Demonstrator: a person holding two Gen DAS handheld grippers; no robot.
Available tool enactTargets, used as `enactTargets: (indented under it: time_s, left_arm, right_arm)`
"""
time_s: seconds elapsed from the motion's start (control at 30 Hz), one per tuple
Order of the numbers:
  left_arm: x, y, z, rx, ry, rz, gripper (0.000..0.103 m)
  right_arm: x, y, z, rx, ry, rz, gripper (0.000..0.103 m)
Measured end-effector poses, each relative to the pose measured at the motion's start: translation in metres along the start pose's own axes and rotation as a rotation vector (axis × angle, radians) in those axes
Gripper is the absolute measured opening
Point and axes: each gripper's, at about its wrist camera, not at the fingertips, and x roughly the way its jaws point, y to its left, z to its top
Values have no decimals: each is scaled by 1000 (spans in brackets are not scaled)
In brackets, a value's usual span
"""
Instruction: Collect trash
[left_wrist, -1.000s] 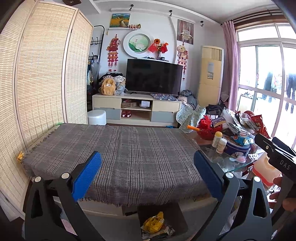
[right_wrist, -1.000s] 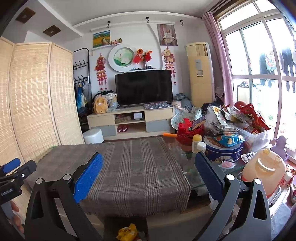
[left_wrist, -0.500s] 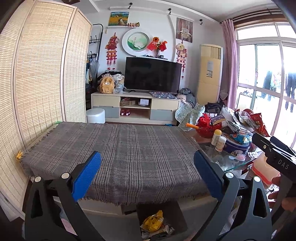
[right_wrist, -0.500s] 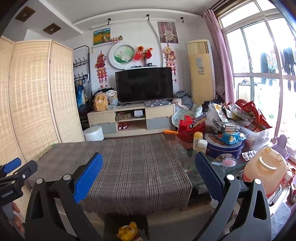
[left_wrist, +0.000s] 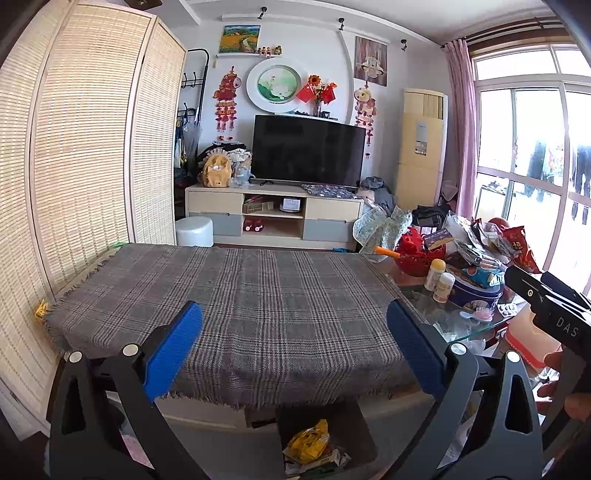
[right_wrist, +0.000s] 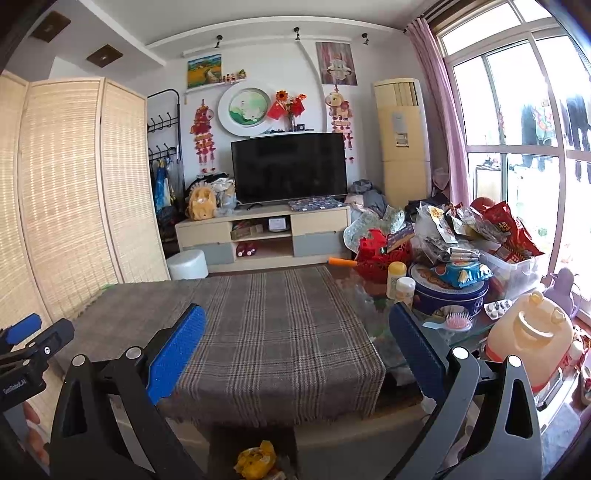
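A dark bin (left_wrist: 360, 437) stands on the floor below the table's near edge, with crumpled yellow wrappers (left_wrist: 308, 441) in it; the right wrist view shows the same yellow wrappers (right_wrist: 256, 459). My left gripper (left_wrist: 295, 349) hangs open above the plaid tablecloth (left_wrist: 236, 295), nothing between its blue pads. My right gripper (right_wrist: 297, 350) is open too, empty, over the cloth's right part. A small yellow scrap (left_wrist: 40, 308) lies at the table's far left corner by the screen.
The glass table end (right_wrist: 373, 314) on the right carries snack bags (right_wrist: 498, 225), a blue tin (right_wrist: 448, 295), two small bottles (right_wrist: 400, 280), a red basket (right_wrist: 380, 254) and an orange jug (right_wrist: 532, 339). A bamboo screen (left_wrist: 85, 158) lines the left. A TV stand (left_wrist: 275, 216) is behind.
Both views have tilted down and pulled back a little, so the room sits lower in frame. Both grippers stay open and empty.
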Motion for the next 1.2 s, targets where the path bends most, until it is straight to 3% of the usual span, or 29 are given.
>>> enactTargets:
  time_s: [1.2]
  left_arm:
    - [-8,2,5,-1,-12,-15,95]
  right_arm:
    - [-2,5,6,-16,2,-5,100]
